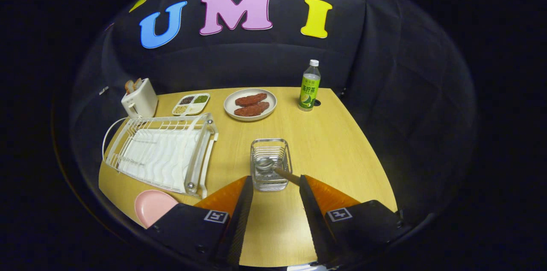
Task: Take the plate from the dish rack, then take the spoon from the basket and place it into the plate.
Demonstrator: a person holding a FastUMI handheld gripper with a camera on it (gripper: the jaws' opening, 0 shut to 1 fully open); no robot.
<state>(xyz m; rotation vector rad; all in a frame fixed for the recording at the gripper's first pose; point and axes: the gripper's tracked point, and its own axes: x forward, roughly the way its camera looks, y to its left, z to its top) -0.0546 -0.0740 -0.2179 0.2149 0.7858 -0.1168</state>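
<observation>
You held the tool above the table with its fingers spread apart and nothing between them. Just ahead of the fingertips stood the wire basket, the spoon lying in it with its handle reaching toward the right finger. The pink plate lay beside the left finger, in front of the dish rack.

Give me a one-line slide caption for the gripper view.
Open gripper approaches the spoon in the wire basket; pink plate already out, beside the dish rack.
</observation>
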